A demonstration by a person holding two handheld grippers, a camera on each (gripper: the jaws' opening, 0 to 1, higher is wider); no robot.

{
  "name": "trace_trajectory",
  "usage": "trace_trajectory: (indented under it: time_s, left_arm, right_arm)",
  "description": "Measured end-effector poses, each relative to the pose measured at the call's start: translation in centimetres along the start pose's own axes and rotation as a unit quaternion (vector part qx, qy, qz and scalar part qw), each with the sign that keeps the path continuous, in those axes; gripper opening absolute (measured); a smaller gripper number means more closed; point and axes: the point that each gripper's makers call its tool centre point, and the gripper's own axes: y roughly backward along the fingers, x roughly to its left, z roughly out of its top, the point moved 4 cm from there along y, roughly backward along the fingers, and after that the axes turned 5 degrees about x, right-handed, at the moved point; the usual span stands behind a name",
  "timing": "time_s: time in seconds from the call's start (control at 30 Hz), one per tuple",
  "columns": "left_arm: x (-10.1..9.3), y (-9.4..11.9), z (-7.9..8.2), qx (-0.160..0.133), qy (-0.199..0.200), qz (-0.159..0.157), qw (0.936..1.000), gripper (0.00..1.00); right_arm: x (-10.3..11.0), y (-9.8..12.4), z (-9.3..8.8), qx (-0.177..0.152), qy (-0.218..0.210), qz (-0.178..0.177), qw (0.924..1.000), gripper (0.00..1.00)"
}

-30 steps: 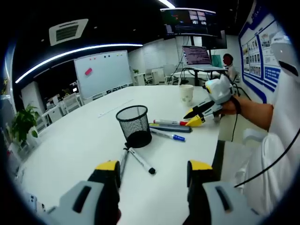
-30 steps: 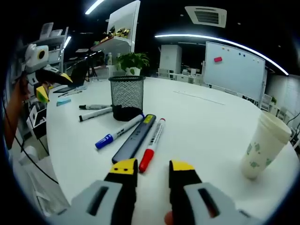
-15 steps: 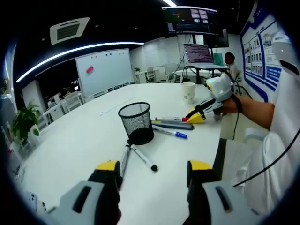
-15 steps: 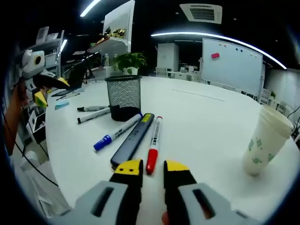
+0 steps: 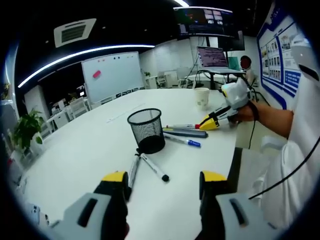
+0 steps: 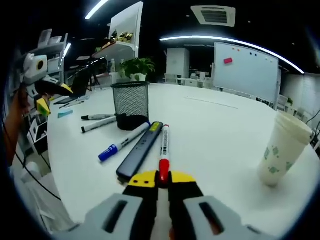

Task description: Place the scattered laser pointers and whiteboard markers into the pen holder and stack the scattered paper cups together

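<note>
Overall light: dim room, dark ceiling; the white bench (image 6: 225,135) is the brightest surface in both views.
Sources: a curved ceiling light strip (image 5: 75,57) and straight ceiling tubes (image 6: 102,7); a lit screen (image 5: 202,20) hangs high up.
Shadows: soft and short under the mesh pen holder (image 5: 145,130) and the markers.
Glare: mild sheen on the bench top, whiteboard (image 6: 245,67) evenly lit.
Distortion: strong fisheye bend, straight lines bow toward the edges.
Focus: near claws slightly soft; far background hazy.
</note>
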Motion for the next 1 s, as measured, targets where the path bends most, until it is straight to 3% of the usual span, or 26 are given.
trace_trajectory:
  time_s: [0.23,0.47,1.0]
  left_arm:
    - [0.01,-0.05,-0.05,-0.001,0.001,-0.001,1.0000,0.58]
    - [0.04,0.00,-0.18,-0.001,0.002,-0.002,1.0000,0.58]
    - [0.12,-0.10,-0.04,-0.003,0.001,-0.001,1.0000,0.58]
  right_arm:
    - [-0.09,-0.01,-0.02,-0.002,-0.011,0.000,0.9999,0.09]
    - [-0.36,-0.01,-0.11,-0.012,-0.059,0.001,0.9982,0.09]
    - [-0.65,-0.09,-0.07,-0.016,-0.029,-0.011,0.9994,0.09]
